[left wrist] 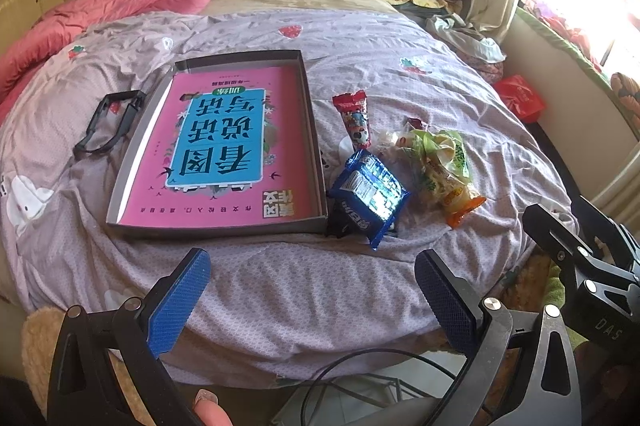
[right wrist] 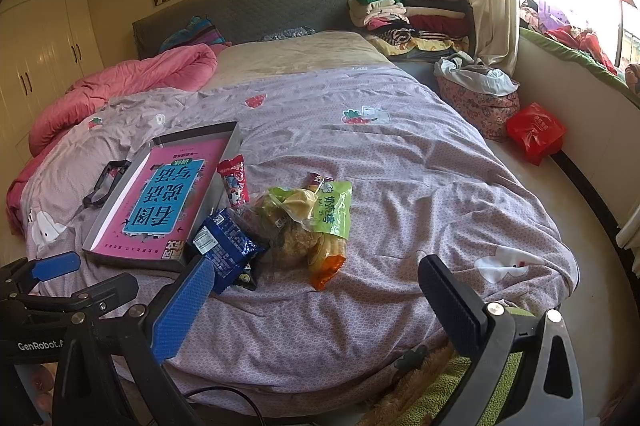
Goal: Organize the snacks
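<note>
A shallow grey box (left wrist: 120,182) (right wrist: 230,140) with a pink and blue printed bottom lies on the purple bedspread. To its right sits a loose pile of snacks: a blue cookie pack (left wrist: 370,194) (right wrist: 224,246), a red candy stick pack (left wrist: 356,118) (right wrist: 234,182), and a green and orange snack bag (left wrist: 444,166) (right wrist: 330,222). My left gripper (left wrist: 312,298) hangs open over the bed's near edge, short of the box and snacks. My right gripper (right wrist: 316,310) is open too, just in front of the snack pile, holding nothing.
A black plastic frame (left wrist: 108,122) lies left of the box. A pink quilt (left wrist: 100,10) is bunched at the far left, folded clothes (right wrist: 412,10) are stacked by the headboard, and a red bag (right wrist: 534,132) sits by the window wall. A cable (left wrist: 360,366) runs below the bed edge.
</note>
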`<state>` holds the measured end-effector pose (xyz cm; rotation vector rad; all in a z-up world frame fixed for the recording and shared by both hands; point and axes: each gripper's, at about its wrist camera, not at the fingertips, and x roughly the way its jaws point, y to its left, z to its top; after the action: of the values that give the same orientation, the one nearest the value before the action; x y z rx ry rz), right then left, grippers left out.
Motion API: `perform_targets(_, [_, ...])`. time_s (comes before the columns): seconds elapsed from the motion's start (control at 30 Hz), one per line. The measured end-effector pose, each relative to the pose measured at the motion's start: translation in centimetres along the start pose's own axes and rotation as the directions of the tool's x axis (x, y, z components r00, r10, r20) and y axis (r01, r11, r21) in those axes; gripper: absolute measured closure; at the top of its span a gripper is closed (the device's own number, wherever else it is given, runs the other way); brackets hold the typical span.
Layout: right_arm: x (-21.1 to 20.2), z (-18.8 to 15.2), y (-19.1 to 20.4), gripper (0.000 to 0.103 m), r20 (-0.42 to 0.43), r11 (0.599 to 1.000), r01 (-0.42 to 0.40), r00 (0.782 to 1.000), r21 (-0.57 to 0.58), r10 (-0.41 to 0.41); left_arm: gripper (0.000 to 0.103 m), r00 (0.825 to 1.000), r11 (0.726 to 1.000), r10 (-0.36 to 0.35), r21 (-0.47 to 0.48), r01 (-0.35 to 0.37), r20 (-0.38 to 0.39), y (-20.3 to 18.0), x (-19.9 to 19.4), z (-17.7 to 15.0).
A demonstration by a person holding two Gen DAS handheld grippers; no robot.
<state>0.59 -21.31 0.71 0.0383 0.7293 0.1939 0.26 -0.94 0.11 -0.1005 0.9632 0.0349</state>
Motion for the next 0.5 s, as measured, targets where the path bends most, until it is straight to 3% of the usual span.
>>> perform_targets(0.5, [0.11, -0.11, -0.15, 0.000, -0.001, 1.000, 0.003, 1.000, 0.003, -0.003, 0.001, 1.000, 1.000, -0.007, 0.004, 0.007, -0.001, -0.35, 0.27, 0.18])
